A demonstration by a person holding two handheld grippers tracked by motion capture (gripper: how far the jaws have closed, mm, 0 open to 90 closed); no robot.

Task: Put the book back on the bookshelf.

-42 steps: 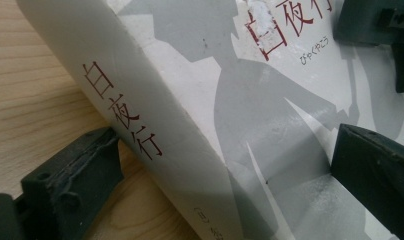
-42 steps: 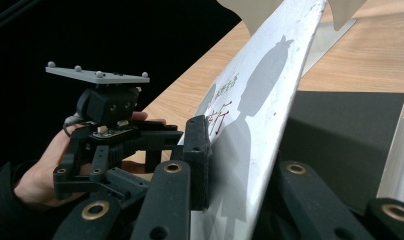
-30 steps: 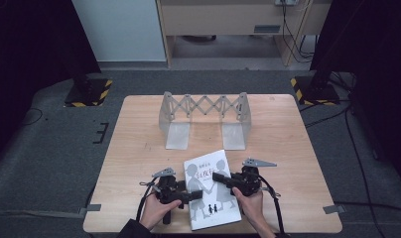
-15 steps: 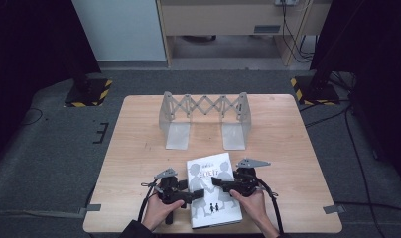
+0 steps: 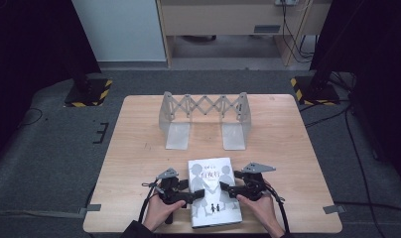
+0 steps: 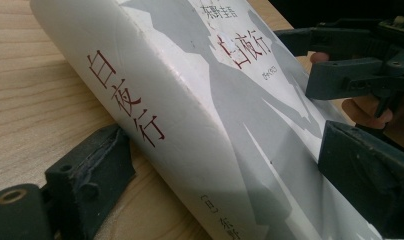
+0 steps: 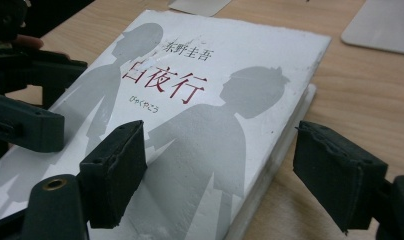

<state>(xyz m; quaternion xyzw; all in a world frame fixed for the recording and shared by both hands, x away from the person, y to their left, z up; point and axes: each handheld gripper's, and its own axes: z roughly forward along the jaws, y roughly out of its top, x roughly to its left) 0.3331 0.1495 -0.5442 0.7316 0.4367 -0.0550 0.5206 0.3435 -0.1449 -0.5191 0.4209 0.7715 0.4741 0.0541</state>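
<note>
White book [image 5: 212,191], flat at table's [image 5: 139,148] six o'clock; left gripper [image 5: 188,195] and right gripper [image 5: 227,190] straddle opposite edges, jaws spread, unclenched, likely readying a two-sided lift.

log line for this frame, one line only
scene: white book flat at table near edge | left gripper: open, straddling spine | right gripper: open, straddling opposite edge | bookstand: empty

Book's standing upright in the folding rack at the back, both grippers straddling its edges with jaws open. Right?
Not quite. The book lies flat on the table near the front edge, well short of the folding rack, as the high view shows. The rest holds: the left gripper straddles the spine edge and the right gripper the opposite edge, jaws open.
</note>
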